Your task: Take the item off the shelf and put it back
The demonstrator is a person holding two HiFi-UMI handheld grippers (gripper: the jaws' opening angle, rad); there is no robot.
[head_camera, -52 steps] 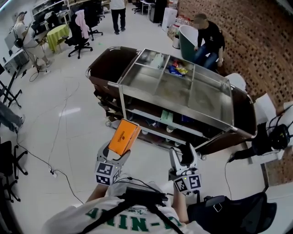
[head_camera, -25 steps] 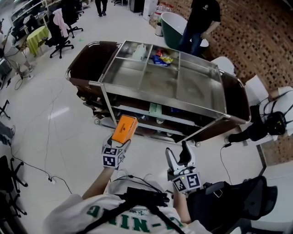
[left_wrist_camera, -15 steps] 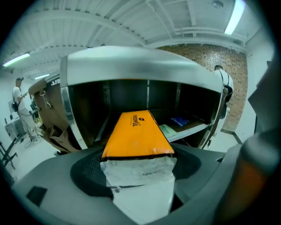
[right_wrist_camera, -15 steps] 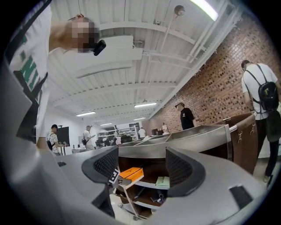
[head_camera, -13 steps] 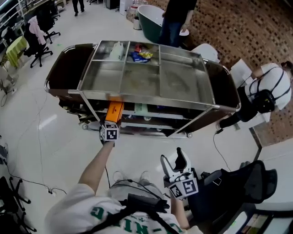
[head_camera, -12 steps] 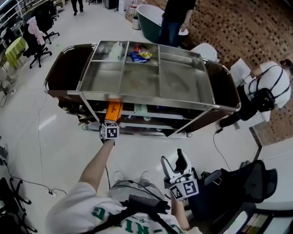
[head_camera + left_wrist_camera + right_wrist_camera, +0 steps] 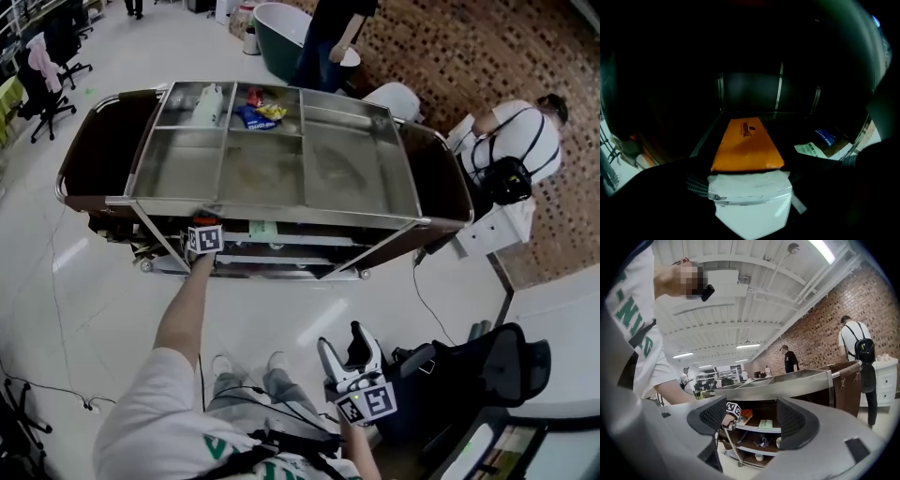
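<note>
Since the earlier frames the left gripper [image 7: 205, 238] had swung from chest height down and forward, its jaws passing under the steel-topped trolley with brown end panels [image 7: 281, 202], and the flat orange cardboard box [image 7: 746, 145] had gone with it from open air onto the upper inner shelf [image 7: 761, 430]. Only the marker cube showed at the trolley's front edge from the head view. Its jaws had just been opening: the box lay flat on the dark shelf, its near end at the gripper's white lower jaw, between the jaws but no longer pinched, so the gripper stood partly parted and loose around it. A pale green packet [image 7: 812, 149] and a blue packet [image 7: 825, 137] lay on the same shelf, to the box's right and apart from it. Low by the person's hip, the right gripper [image 7: 344, 349] was held level, jaws wide and with nothing between them. A white bottle [image 7: 208, 94] and bright snack packets [image 7: 255, 112] sat in the far top compartments
</note>
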